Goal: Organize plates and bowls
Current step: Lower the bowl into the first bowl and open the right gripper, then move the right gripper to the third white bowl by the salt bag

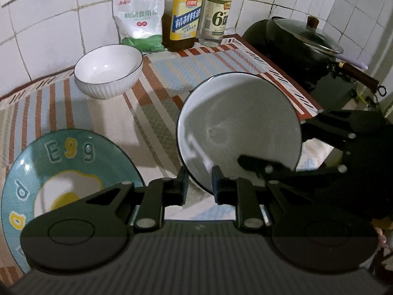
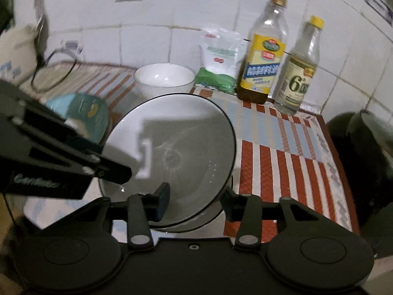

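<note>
White round black-rimmed plate (image 1: 239, 127): tilted, rim clamped by left gripper (image 1: 200, 186) | right gripper (image 2: 194, 205): released, jaws astride rim | ribbed white bowl (image 1: 108, 71): on striped mat (image 1: 157, 78)

A white plate (image 1: 240, 127) rimmed in black, a teal egg-print plate (image 1: 61, 162), and a red-and-blue striped mat (image 1: 157, 81).
</note>
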Action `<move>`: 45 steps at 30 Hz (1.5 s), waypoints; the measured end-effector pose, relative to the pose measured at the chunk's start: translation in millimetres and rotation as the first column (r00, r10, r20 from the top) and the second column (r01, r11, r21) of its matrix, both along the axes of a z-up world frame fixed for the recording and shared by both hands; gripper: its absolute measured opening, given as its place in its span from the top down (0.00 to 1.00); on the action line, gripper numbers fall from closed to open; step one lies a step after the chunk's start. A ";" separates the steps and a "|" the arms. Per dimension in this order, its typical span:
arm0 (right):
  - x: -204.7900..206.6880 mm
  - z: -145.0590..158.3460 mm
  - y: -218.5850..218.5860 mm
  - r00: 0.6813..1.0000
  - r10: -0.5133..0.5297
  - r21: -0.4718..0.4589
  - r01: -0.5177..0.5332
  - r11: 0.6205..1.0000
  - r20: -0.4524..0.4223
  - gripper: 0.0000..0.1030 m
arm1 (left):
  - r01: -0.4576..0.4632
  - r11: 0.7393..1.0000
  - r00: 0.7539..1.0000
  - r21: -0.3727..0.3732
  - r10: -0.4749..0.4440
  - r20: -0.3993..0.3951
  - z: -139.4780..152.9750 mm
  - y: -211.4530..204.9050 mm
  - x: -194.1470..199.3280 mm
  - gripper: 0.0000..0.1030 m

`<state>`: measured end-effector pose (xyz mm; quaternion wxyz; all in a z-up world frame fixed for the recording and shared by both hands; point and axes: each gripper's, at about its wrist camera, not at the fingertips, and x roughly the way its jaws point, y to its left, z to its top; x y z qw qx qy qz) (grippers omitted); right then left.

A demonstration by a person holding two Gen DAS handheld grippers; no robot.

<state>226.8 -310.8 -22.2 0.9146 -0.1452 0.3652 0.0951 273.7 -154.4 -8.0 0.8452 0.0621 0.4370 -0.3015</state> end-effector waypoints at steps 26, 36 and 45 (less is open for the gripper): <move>-30.1 48.3 -72.8 0.993 -0.008 0.456 -0.048 0.889 0.121 0.56 | 0.049 0.997 0.964 -0.068 -0.029 0.264 47.1 41.3 -36.6 0.56; -15.2 68.2 -55.0 0.999 0.037 0.573 -0.027 0.819 -0.005 0.47 | 0.063 0.995 0.901 -0.071 -0.026 0.433 74.7 86.6 -47.9 0.38; 45.6 75.5 -27.7 0.997 0.046 0.528 -0.008 0.849 -0.058 0.36 | 0.039 0.997 0.908 -0.068 -0.007 0.419 71.9 96.4 -7.7 0.28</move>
